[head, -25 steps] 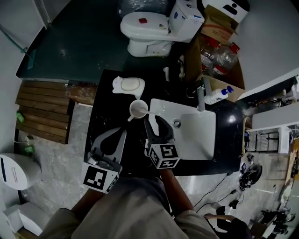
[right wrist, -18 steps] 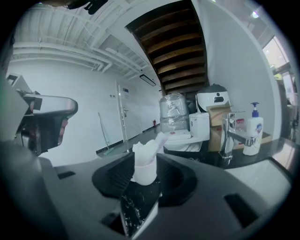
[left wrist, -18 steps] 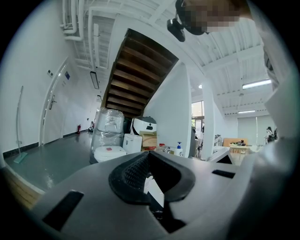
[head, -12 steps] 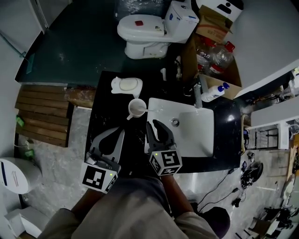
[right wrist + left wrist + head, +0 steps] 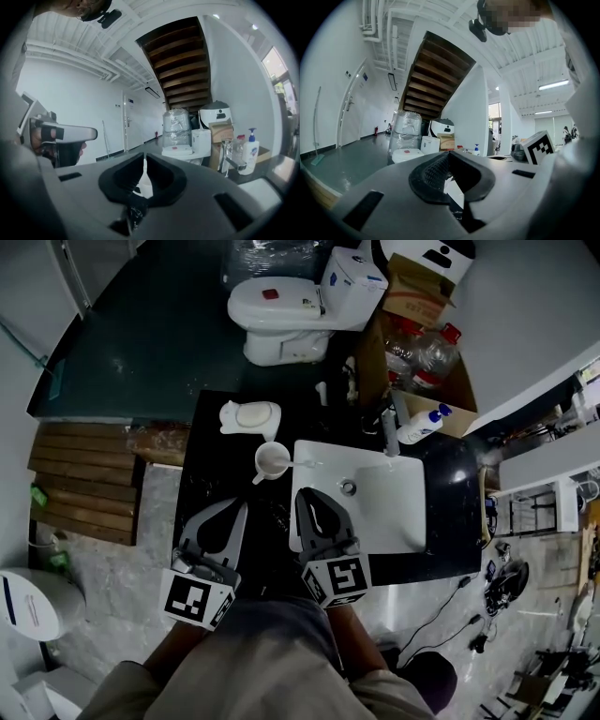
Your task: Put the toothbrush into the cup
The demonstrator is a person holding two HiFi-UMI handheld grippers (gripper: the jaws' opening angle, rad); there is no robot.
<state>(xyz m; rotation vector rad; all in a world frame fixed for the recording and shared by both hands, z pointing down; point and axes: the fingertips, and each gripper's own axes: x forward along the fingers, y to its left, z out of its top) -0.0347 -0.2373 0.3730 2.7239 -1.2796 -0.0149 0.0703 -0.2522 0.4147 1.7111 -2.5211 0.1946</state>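
Note:
A white cup (image 5: 271, 461) stands on the black counter (image 5: 211, 479), left of the sink. The white toothbrush (image 5: 302, 464) rests in it, and its end sticks out to the right over the sink's rim. My right gripper (image 5: 303, 493) hangs a little short of the cup. Its jaws are closing with nothing between them, and their tips nearly meet in the right gripper view (image 5: 143, 157). My left gripper (image 5: 241, 508) is held lower left of the cup, shut and empty, and its tips touch in the left gripper view (image 5: 448, 154).
A white sink (image 5: 380, 517) with a faucet (image 5: 388, 432) fills the counter's right half. A soap dish (image 5: 249, 415) sits beyond the cup and a pump bottle (image 5: 412, 430) beside the faucet. Behind the counter are a toilet (image 5: 281, 306) and a cardboard box (image 5: 417, 296).
My right gripper has drawn back from the cup toward the person and risen, and its jaws went from wide open to nearly closed. The toothbrush stays in the cup. The left gripper kept still.

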